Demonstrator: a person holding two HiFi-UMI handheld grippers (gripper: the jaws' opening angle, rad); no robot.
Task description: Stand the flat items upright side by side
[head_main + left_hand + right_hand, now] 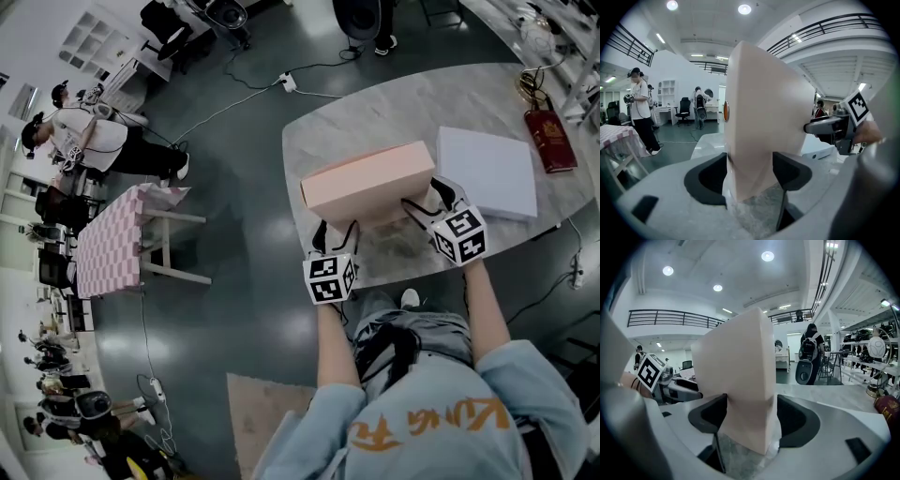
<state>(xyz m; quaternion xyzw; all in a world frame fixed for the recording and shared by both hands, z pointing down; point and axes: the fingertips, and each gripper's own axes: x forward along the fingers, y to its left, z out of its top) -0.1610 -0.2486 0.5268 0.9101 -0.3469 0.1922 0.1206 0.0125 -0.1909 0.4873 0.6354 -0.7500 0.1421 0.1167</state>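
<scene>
- Both forearms are out in front of the person, elbows tucked, sleeves pushed up, and each hand points its tool forward and a little down at the marble table point(394, 103).
- The left gripper point(335, 225) is at the near-left end of the pink box point(367, 183), and the right gripper point(427, 199) is at its near-right end, marker cubes facing up.
- From the head view the pink box stands on a long edge, set slightly askew across the table. Just beside it on the right, a white box point(487, 171) lies flat.
- A red book point(549, 141) lies flat further right, near the table edge.
- The left gripper view gives what the top-down shot can't: the box end rises tall between the two dark pads, both pads are against its faces, and it is clamped.
- That view also catches the other tool's marker cube point(858, 105) at the far end, and the white box point(818, 152) low behind.
- The right gripper view shows the same box end between its pads. One pad touches, but a thin sliver of a gap shows at the other, so the jaws stand apart and aren't pressing.
- There too the box bottom meets the marble between the pads.
- Only the head view shows the checked side table point(108, 244) and other people off on the left.
</scene>
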